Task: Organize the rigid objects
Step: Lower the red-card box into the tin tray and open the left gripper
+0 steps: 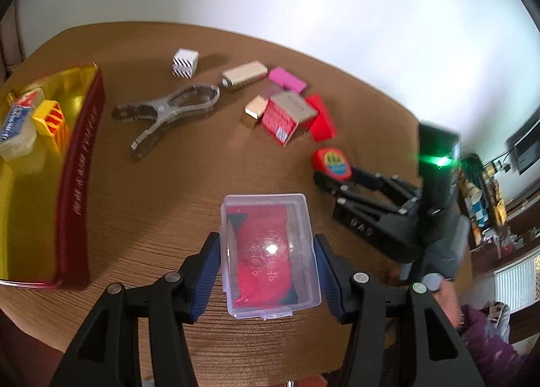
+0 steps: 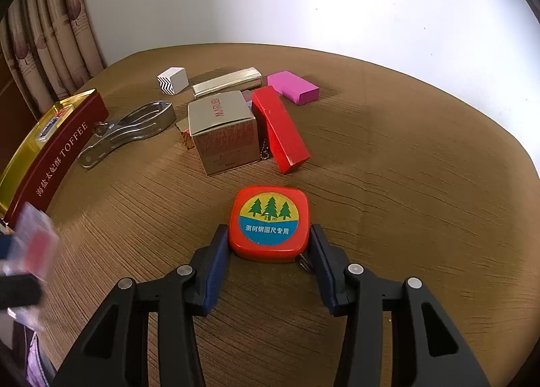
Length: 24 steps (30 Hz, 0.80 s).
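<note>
My left gripper point(image 1: 268, 268) is shut on a clear plastic box point(image 1: 268, 252) with a red packet inside, held just above the brown table point(image 1: 152, 191). My right gripper point(image 2: 270, 252) is shut on a red tape measure point(image 2: 269, 221) with a tree label, resting on the table; it also shows in the left wrist view point(image 1: 332, 159). A red toffee tin point(image 1: 72, 171) with a gold inside stands open at the left and holds a yellow box point(image 1: 50, 120) and a white packet point(image 1: 17, 123). The tin also shows in the right wrist view point(image 2: 57, 157).
Loose items lie at the table's far side: a metal clamp point(image 2: 128, 128), a zigzag-patterned cube point(image 2: 172, 79), a long gold box point(image 2: 227, 81), a pink box point(image 2: 293, 86), a red box point(image 2: 280, 128) and a beige carton point(image 2: 222, 132). A curtain point(image 2: 50, 32) hangs at left.
</note>
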{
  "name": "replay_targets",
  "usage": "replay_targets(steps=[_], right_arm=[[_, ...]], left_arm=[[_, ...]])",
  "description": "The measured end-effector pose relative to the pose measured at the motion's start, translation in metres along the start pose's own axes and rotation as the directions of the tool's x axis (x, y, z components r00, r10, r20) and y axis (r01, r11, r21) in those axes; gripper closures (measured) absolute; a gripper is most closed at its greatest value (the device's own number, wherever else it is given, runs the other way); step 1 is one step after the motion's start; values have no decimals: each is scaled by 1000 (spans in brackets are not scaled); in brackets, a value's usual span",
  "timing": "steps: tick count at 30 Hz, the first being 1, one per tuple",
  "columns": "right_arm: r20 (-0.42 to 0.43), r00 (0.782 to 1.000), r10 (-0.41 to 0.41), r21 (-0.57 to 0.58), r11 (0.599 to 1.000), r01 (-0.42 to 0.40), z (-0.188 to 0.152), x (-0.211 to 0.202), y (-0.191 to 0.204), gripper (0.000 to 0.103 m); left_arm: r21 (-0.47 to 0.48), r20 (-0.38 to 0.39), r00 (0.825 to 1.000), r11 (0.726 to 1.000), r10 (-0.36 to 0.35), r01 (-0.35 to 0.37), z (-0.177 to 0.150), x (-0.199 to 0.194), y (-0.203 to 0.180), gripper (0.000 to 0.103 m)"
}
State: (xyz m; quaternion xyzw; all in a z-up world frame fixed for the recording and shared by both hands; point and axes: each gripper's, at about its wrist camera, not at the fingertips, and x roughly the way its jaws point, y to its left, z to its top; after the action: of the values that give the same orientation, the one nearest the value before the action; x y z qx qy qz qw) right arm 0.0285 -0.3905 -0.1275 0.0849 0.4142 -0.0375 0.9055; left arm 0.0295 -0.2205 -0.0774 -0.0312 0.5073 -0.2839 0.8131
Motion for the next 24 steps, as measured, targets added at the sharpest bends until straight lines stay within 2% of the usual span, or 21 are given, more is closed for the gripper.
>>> replay_targets(steps=[6,11,17,24], right_arm=[[1,1000,-3,-2,1000,3,0,0,2,59],[2,1000,-3,-1,1000,3,0,1,2,59],[3,1000,-1,0,1000,1,1,0,1,59],[4,1000,-1,3,1000,1,1,0,1,59]], left_arm=[[-65,41,999,998,8,-6,24,-44,35,48],[-142,68,989,982,131,-121,49,-73,99,48],[-227,2,976,951,218,-212,66,-53,161,48],[-255,-44,969,935,244,-247,79,-16,189,48]])
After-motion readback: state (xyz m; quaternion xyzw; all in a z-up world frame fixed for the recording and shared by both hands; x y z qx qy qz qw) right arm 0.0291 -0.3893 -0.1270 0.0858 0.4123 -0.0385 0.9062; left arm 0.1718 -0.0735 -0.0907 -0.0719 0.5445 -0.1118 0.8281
